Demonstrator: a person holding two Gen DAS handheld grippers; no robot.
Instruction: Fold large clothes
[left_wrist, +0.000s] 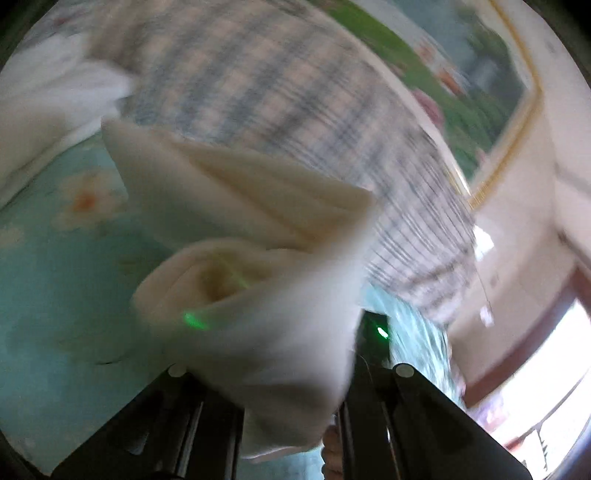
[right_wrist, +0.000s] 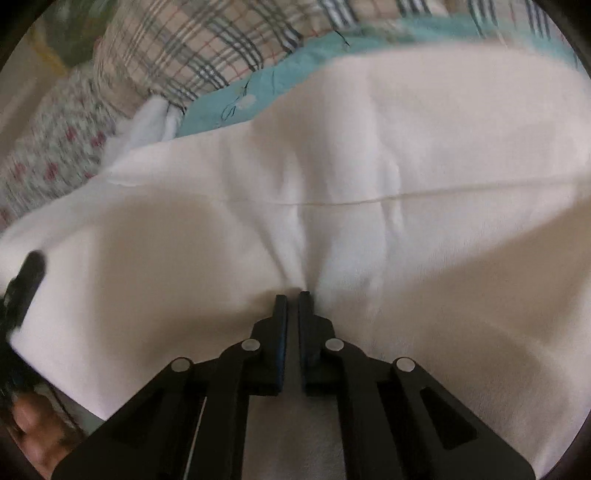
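A large white garment (right_wrist: 369, 155) lies spread over a bed. My right gripper (right_wrist: 293, 295) is shut on a pinch of it, and wrinkles fan out from the fingertips. In the left wrist view the same white garment (left_wrist: 251, 280) is bunched and rolled over my left gripper (left_wrist: 291, 332). It hides the fingertips and is raised off the teal sheet; the picture is blurred. The jaws are shut on the cloth. At the left edge of the right wrist view a dark blurred shape (right_wrist: 26, 284) meets the garment's edge, with a hand (right_wrist: 33, 424) below it.
A plaid blanket (left_wrist: 277, 92) (right_wrist: 177, 48) lies at the far side of the bed. The teal floral bedsheet (left_wrist: 55, 258) (right_wrist: 258, 88) shows around the garment. A framed picture (left_wrist: 480, 92) hangs on the wall. A floral fabric (right_wrist: 48, 147) lies at the left.
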